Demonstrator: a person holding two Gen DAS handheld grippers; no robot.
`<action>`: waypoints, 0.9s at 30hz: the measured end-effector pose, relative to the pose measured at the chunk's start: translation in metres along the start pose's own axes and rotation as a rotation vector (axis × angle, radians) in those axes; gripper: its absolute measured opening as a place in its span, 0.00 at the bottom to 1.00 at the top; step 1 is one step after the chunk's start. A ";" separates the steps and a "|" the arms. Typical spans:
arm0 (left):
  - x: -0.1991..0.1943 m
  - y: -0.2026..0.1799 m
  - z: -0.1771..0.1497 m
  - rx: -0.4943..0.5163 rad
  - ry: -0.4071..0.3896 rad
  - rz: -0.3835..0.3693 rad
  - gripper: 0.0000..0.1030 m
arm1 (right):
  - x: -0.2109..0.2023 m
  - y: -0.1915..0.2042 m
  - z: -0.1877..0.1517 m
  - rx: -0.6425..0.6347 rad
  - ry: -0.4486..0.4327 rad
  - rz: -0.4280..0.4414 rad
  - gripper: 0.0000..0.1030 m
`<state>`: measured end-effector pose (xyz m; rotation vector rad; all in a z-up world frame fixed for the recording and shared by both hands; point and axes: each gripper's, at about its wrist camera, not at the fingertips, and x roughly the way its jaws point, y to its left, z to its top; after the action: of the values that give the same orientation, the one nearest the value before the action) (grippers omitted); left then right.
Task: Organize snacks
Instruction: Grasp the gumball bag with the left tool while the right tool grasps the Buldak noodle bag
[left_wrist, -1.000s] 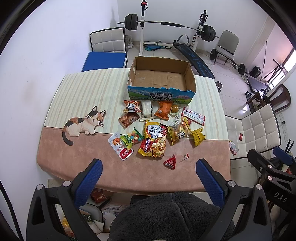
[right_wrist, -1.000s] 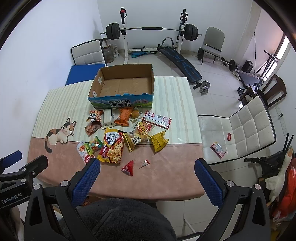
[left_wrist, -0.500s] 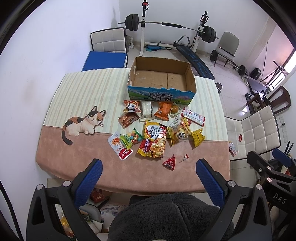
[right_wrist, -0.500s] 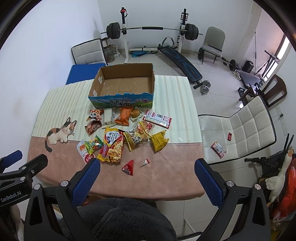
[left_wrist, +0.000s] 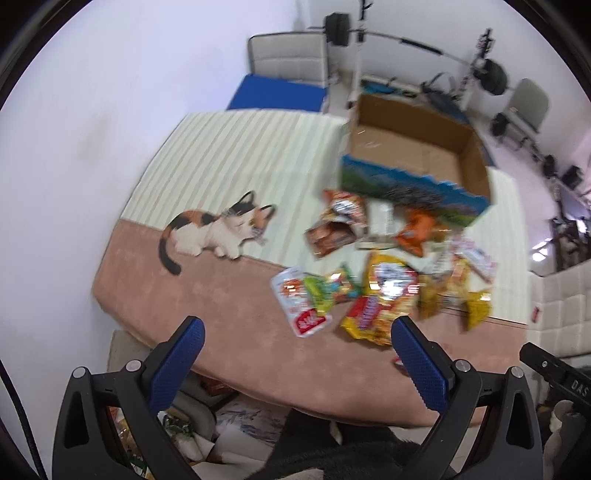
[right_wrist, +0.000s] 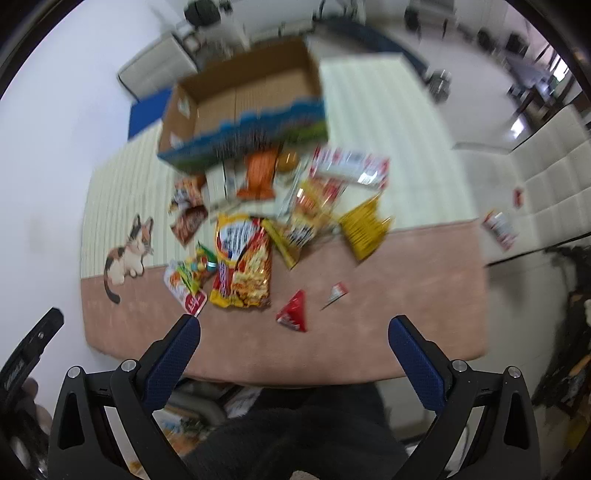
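- The surface (left_wrist: 236, 147) in front of you wore a striped and pink cloth with a printed cat (left_wrist: 218, 230).
- A cardboard box (right_wrist: 243, 103) stood open at the far side of it, nothing visible inside.
- The snacks (right_wrist: 266, 221) lay in a loose pile just in front of the box, on the cloth.
- A big yellow noodle bag (right_wrist: 243, 266) was the largest of them, with a red triangular packet (right_wrist: 293, 312) apart at the near edge.
- You held your left gripper (left_wrist: 295, 347) spread wide, nothing between its blue pads, above the near edge.
- Your right gripper (right_wrist: 293, 350) was likewise wide apart and unloaded, both views blurred.
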<state>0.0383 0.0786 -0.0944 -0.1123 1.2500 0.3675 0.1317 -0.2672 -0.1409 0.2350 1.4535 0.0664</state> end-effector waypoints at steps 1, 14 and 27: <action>0.013 0.002 0.000 0.002 0.025 0.018 1.00 | 0.024 0.002 0.005 0.011 0.038 0.006 1.00; 0.164 0.018 0.000 0.074 0.204 0.141 1.00 | 0.252 0.086 0.054 0.008 0.297 -0.062 1.00; 0.219 -0.024 -0.002 0.478 0.183 0.067 0.99 | 0.317 0.100 0.046 -0.071 0.381 -0.189 0.91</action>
<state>0.1024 0.1016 -0.3037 0.3111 1.4938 0.1093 0.2250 -0.1154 -0.4260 0.0247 1.8423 0.0086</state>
